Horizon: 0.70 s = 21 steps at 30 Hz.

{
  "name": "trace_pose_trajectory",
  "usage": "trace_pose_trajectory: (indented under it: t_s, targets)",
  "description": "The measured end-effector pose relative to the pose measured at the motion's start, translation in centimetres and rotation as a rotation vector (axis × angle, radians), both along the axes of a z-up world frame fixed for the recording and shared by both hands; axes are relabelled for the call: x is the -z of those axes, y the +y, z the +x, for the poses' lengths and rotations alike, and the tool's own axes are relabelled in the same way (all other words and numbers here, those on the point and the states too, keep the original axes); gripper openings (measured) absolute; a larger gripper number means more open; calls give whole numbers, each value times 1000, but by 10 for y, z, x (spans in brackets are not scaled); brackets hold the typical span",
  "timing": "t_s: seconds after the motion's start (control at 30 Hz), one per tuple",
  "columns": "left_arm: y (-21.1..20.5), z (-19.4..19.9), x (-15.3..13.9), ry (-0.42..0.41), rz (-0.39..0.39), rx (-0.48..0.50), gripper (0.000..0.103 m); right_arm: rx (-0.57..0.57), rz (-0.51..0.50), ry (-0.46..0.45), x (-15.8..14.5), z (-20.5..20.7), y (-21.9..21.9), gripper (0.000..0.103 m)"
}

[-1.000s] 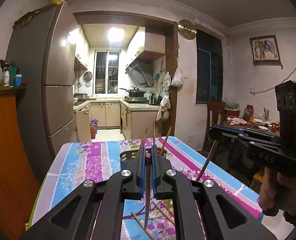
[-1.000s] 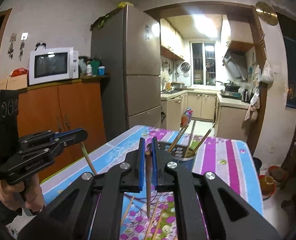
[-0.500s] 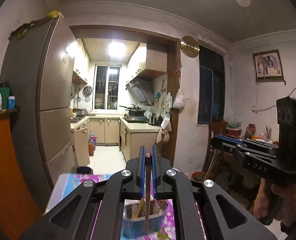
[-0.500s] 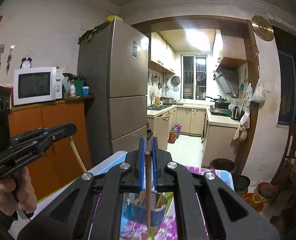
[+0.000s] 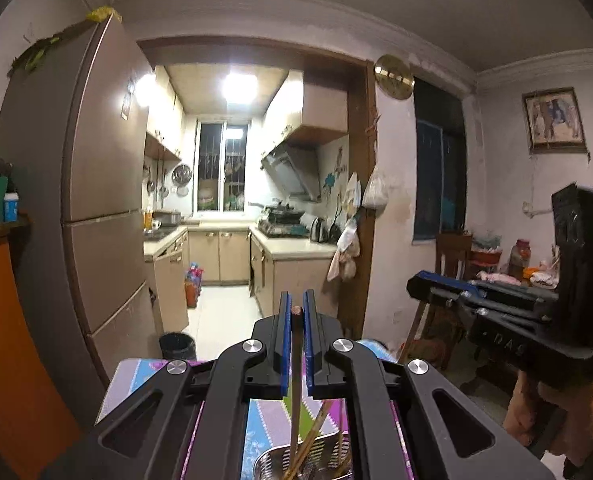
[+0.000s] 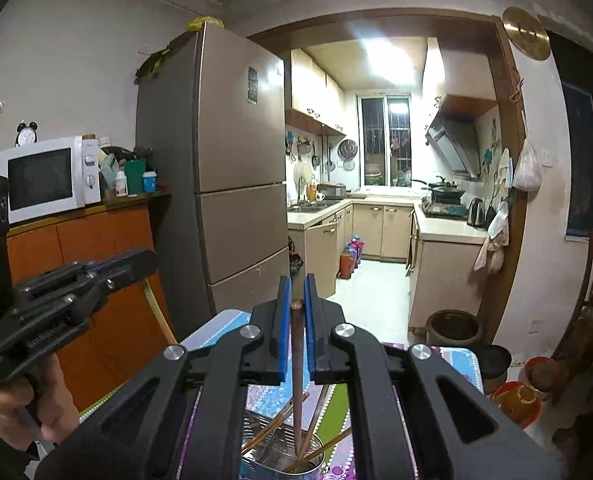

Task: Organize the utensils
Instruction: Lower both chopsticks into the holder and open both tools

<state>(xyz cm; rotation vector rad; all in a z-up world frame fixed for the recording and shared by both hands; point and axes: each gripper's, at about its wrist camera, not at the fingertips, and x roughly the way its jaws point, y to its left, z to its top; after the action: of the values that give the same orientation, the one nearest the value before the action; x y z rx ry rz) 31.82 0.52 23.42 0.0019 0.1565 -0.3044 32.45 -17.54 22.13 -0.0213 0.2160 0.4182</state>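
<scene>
In the left wrist view my left gripper [image 5: 295, 300] is shut on a thin wooden chopstick [image 5: 294, 364] that hangs down over the metal holder [image 5: 270, 465]. My right gripper [image 6: 295, 285] is shut on a darker brown chopstick [image 6: 296, 368]. Its lower end lines up with the open mouth of the holder [image 6: 262, 458]; whether it is inside I cannot tell. Several chopsticks lean in the holder. Each gripper shows in the other's view: the right gripper [image 5: 416, 286] on the right, the left gripper [image 6: 146, 258] on the left, both held by a person's hand.
The holder stands on a table with a colourful striped cloth [image 5: 144, 376], near its far end. Beyond are a tall fridge [image 6: 232, 168], an orange cabinet [image 6: 96, 248] with a microwave [image 6: 44, 178], the kitchen doorway, a dark bin [image 6: 452, 326] and a wooden chair [image 5: 452, 256].
Both grippers have risen and moved forward along the table, each still holding its chopstick. The holder has gone from ahead of the fingers to below them, and most of the table has dropped out of view.
</scene>
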Motion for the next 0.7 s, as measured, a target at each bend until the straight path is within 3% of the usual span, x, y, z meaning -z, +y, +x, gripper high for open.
trace_pose_trajectory:
  t_s: [0.4,0.7]
  targets:
    - [3,49,41,113,-2,-16,7,-2,10,113,43,36,5,5]
    - [3,75,62,163,15,-26,7,17,-3,151,56,56,5,6]
